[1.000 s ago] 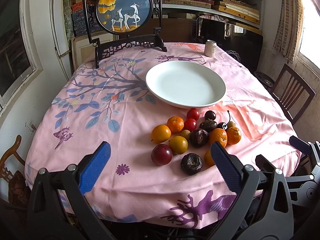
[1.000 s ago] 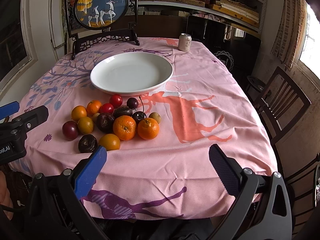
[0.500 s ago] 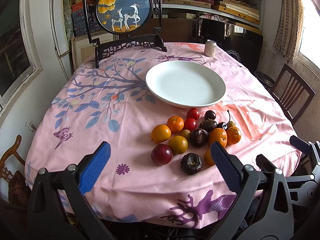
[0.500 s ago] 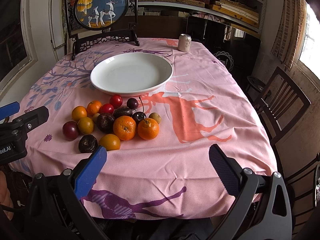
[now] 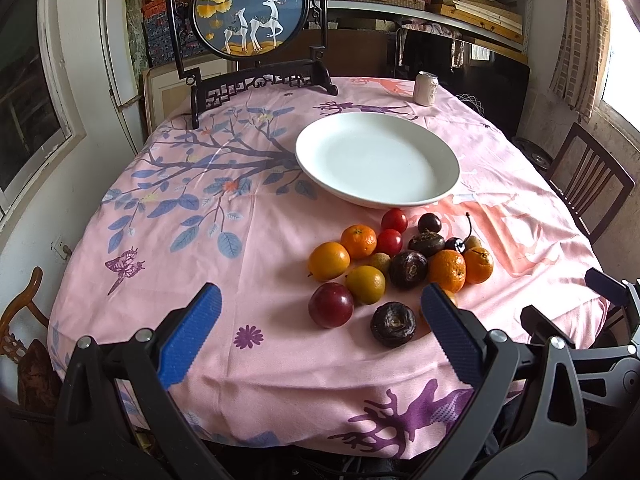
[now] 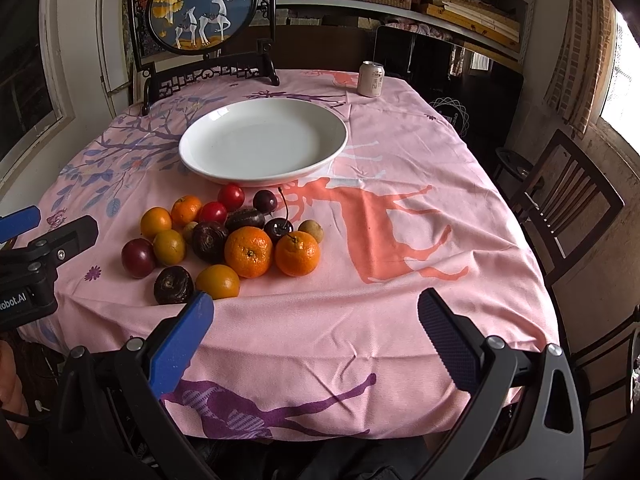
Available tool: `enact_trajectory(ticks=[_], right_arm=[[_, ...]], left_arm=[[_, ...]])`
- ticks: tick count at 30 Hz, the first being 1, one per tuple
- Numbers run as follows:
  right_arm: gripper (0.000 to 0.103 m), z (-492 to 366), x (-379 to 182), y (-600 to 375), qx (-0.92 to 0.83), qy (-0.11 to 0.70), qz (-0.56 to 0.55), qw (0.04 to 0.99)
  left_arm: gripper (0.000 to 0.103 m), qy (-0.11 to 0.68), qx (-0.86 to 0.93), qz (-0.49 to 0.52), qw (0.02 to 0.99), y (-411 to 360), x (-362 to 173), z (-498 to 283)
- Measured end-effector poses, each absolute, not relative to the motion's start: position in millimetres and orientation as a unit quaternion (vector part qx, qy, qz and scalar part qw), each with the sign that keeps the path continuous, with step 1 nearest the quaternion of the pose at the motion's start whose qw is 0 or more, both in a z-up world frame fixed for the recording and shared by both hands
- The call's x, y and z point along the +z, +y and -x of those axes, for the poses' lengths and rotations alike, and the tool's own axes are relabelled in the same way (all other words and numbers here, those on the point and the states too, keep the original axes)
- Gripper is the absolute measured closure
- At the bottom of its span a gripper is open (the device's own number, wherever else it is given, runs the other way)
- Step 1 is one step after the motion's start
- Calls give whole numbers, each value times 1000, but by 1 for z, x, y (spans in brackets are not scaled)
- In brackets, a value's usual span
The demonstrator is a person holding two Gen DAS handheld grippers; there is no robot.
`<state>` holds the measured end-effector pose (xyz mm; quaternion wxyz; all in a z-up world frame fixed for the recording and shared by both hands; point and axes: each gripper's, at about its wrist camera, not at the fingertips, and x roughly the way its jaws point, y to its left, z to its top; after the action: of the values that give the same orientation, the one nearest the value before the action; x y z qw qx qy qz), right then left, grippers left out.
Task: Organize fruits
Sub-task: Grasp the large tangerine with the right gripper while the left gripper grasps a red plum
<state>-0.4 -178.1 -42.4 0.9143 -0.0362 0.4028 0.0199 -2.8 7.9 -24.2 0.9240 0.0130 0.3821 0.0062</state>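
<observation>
One orange (image 5: 451, 296) sits half-hidden behind the left gripper's (image 5: 318, 320) fingers (image 5: 448, 328).

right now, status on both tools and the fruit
Left tool open, empty. Right tool open, empty. Fruit pile on the cloth, white plate bare. Nothing between pile and plate.

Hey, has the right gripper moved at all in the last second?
No. In the right wrist view, the plate and can sit at the same spots in frame, so the right gripper has held steady.
</observation>
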Motion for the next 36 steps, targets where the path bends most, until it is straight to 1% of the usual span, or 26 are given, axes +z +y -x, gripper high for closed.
enact_trajectory(ticks=[4,7,8,9,10,11,13,14,15,20,22,23,24,32,36], right_arm=[[1,-4,-45,-189,38,411,26,911],[1,-9,-44,-186,85,391,13,916],[10,-10,-44,-183,100,383,11,918],[28,-14,-45,-179,108,384,15,917],[35,-19,-46,-176,111,391,22,914],[39,-24,-49,-176,107,397,24,911],[43,-37,-56,-182,92,408,22,908],[51,-44,-61,-186,87,418,19,904],[54,-51,-66,-189,86,430,14,899],[54,-74,-93,-194,96,470,8,877],[55,-82,-102,-193,104,472,1,875],[60,-85,-103,-193,104,467,4,878],[62,-88,-105,-192,106,467,9,878],[62,-63,-88,-207,84,442,28,893],[62,-52,-88,-217,85,447,16,890]], left_arm=[[2,405,27,-10,914,27,-45,-9],[2,430,54,1,901,52,-61,-15],[2,437,62,8,897,61,-67,-16],[2,443,68,15,894,67,-70,-18],[2,447,73,20,891,74,-73,-18],[2,449,75,24,890,77,-74,-19],[2,450,78,28,889,83,-75,-19],[2,450,78,29,889,84,-75,-21],[2,451,77,28,889,84,-75,-21],[2,463,64,18,884,77,-83,-29],[2,470,55,14,881,72,-87,-33],[2,473,52,11,880,69,-89,-34],[2,476,49,7,878,65,-90,-35],[2,486,17,-5,874,42,-101,-49],[3,486,-5,5,874,31,-104,-61]])
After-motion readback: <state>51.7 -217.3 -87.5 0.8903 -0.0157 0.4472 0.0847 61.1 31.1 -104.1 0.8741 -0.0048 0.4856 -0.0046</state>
